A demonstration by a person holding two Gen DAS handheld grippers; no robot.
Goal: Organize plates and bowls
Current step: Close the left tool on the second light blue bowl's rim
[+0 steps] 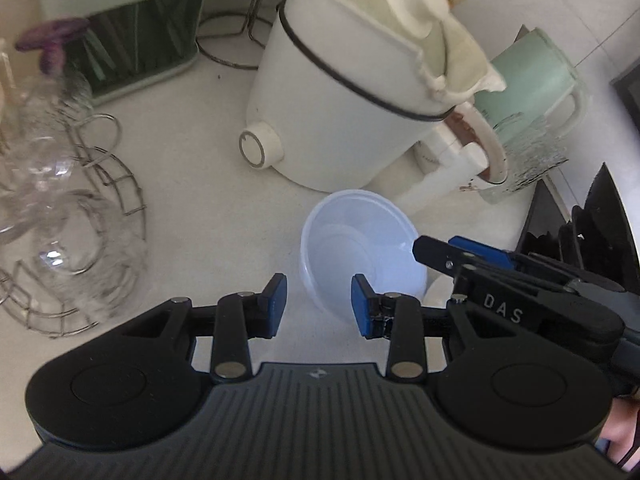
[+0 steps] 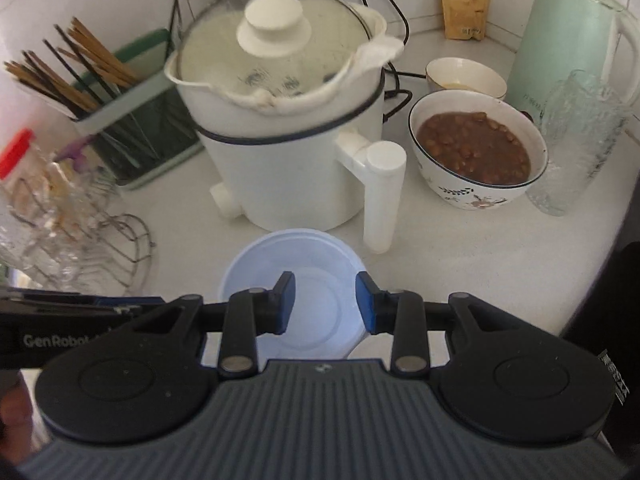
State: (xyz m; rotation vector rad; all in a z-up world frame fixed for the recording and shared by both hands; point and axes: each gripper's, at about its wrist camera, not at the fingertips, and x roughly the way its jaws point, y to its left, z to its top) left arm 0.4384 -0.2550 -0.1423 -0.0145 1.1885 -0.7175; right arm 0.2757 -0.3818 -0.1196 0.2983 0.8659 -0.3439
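Right wrist view: one translucent plastic bowl (image 2: 294, 280) sits on the white counter (image 2: 460, 256) just in front of one white electric pot (image 2: 288, 152). The right gripper (image 2: 325, 302) hangs over the bowl, jaws apart, nothing between its blue pads. Behind stand two ceramic bowls: one bowl of brown stew (image 2: 476, 152) and one cream bowl (image 2: 466, 78). The left gripper (image 1: 319, 306) also stands parted and empty, just beside the bowl's near rim.
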